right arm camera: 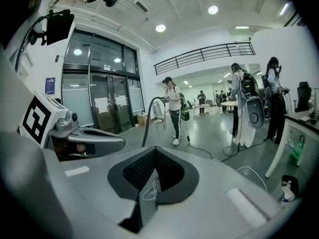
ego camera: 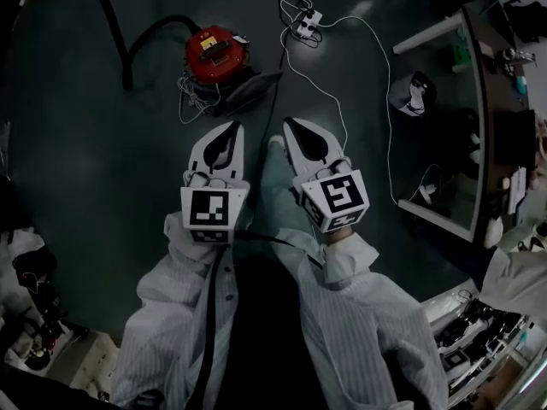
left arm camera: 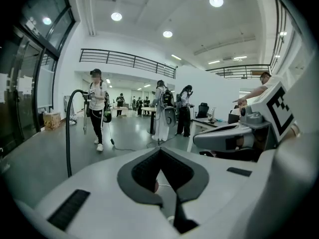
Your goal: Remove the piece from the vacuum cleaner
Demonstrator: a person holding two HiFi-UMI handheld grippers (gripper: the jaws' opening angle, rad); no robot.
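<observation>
The red canister vacuum cleaner (ego camera: 214,52) stands on the dark floor ahead of me. Its black hose (ego camera: 141,41) curves away to the upper left. A dark flat piece (ego camera: 249,91) lies against its right side, among loose white cord. My left gripper (ego camera: 234,126) and right gripper (ego camera: 290,123) are side by side, short of the vacuum and pointing at it. Both are shut with nothing in them. In the left gripper view the closed jaws (left arm camera: 160,151) meet in front of the hall. The right gripper view shows the same of its jaws (right arm camera: 155,151).
A white power strip (ego camera: 306,24) with a long white cable lies beyond the vacuum. A desk (ego camera: 475,101) and a small bag (ego camera: 413,92) are at the right. Several people stand in the hall, one holding a hose (right arm camera: 149,118).
</observation>
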